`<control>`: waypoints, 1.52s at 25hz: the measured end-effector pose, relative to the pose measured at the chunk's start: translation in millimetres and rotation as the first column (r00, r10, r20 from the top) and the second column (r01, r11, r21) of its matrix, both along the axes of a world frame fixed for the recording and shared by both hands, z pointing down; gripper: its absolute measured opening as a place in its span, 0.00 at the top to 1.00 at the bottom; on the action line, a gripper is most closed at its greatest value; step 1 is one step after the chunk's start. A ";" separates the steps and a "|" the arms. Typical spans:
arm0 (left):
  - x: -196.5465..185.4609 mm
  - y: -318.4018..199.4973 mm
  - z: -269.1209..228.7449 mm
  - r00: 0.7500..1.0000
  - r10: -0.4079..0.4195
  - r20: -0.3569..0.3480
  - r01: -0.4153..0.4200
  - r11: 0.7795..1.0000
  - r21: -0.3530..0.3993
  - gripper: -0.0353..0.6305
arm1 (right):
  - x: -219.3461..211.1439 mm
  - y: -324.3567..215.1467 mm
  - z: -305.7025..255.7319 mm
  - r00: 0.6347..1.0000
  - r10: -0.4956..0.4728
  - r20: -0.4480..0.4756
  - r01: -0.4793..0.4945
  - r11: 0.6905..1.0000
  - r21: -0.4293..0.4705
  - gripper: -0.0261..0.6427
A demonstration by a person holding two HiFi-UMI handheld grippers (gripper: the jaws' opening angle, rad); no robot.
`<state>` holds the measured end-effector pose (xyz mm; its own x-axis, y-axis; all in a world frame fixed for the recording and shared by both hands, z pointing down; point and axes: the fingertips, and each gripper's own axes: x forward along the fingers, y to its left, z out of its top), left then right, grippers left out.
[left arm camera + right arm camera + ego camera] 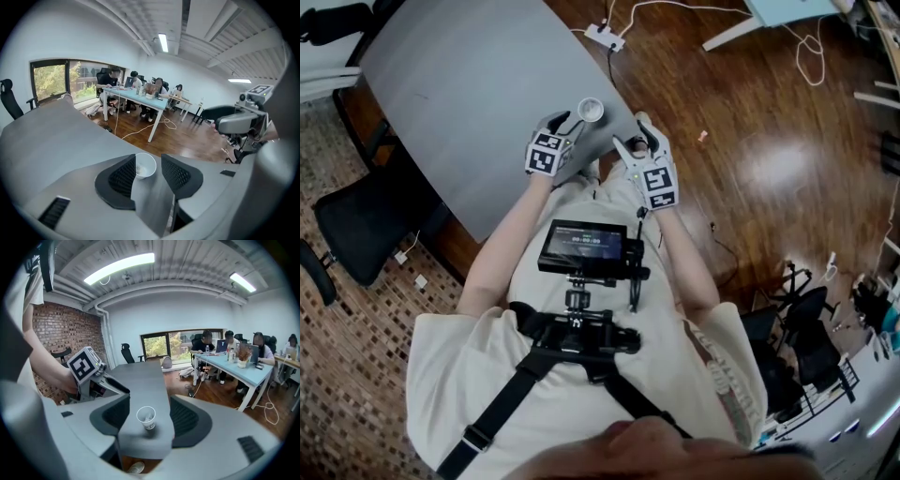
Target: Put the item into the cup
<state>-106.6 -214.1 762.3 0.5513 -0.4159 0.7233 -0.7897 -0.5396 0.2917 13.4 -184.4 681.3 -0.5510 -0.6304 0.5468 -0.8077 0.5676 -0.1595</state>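
While both grippers hang wide open and empty, the cup [591, 111] stands upright at the table [469, 84] corner.
The left gripper [150, 174] has its jaws spread with nothing on the pads; the cup shows beyond the gap, untouched. The right gripper [150, 414] gapes the same way, clear of the cup. A pale crumpled item [147, 415] lies inside the cup.

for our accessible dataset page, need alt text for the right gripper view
A small white cup stands upright on a grey table, seen between the open jaws of the right gripper. The left gripper hovers at left; people work at desks behind.
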 end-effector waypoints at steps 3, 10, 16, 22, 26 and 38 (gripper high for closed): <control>-19.0 15.8 -45.0 0.998 -0.012 -0.060 0.014 0.999 0.046 0.69 | -11.3 21.2 -21.2 0.999 0.035 -0.009 -0.034 0.999 0.029 0.53; -41.2 53.5 -73.7 0.988 -0.021 -0.154 0.035 0.996 0.086 0.69 | -9.1 49.7 -50.9 0.997 0.078 -0.022 -0.075 0.992 0.105 0.53; -53.6 100.5 -83.8 0.984 -0.051 -0.172 0.069 0.992 0.101 0.69 | -2.7 90.8 -67.5 0.997 0.080 0.003 -0.079 0.989 0.128 0.53; -46.6 154.1 -98.6 0.985 -0.092 -0.147 0.110 0.987 0.117 0.69 | 13.5 146.0 -75.2 0.997 0.056 0.046 -0.061 0.991 0.121 0.53; -24.2 204.2 -117.9 0.980 -0.119 -0.157 0.141 0.980 0.140 0.69 | 28.8 194.8 -92.9 0.999 0.024 0.047 -0.031 0.989 0.144 0.53; 29.1 376.3 -172.4 0.964 -0.180 -0.197 0.225 0.945 0.239 0.69 | 64.2 351.0 -110.4 0.992 -0.114 0.059 0.105 0.984 0.142 0.53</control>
